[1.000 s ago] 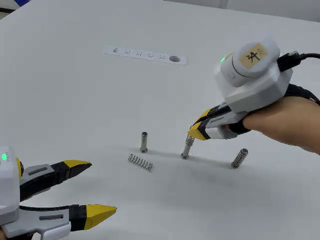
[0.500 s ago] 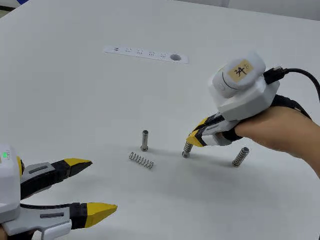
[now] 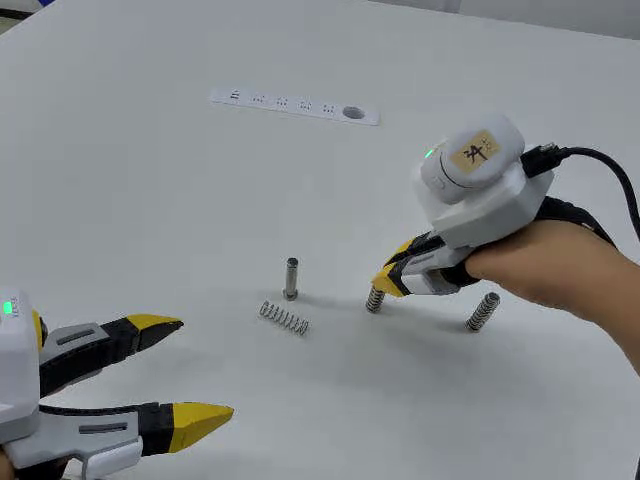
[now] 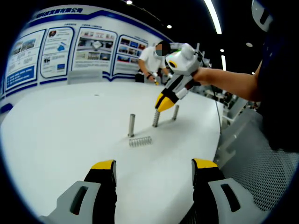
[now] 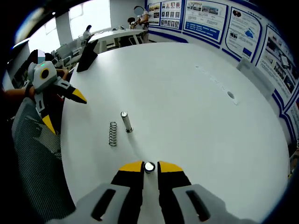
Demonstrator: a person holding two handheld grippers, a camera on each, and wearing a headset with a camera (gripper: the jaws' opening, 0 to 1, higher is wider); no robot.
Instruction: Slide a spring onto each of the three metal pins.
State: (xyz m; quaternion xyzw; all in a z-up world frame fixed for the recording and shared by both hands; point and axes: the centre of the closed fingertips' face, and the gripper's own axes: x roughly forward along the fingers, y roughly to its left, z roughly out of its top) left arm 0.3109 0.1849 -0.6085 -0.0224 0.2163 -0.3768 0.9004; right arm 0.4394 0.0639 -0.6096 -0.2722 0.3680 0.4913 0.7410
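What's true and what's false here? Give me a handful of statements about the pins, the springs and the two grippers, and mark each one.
1. The leftmost pin in the head view carries no spring. True.
2. The left gripper holds a spring. False: its jaws are wide open and empty, well short of the pins.
3. A loose spring lies flat on the table beside the leftmost pin. True.
4. All three pins carry springs. False: only the middle pin and the rightmost pin do.
5. The right gripper has its tips at the top of the middle pin. True.
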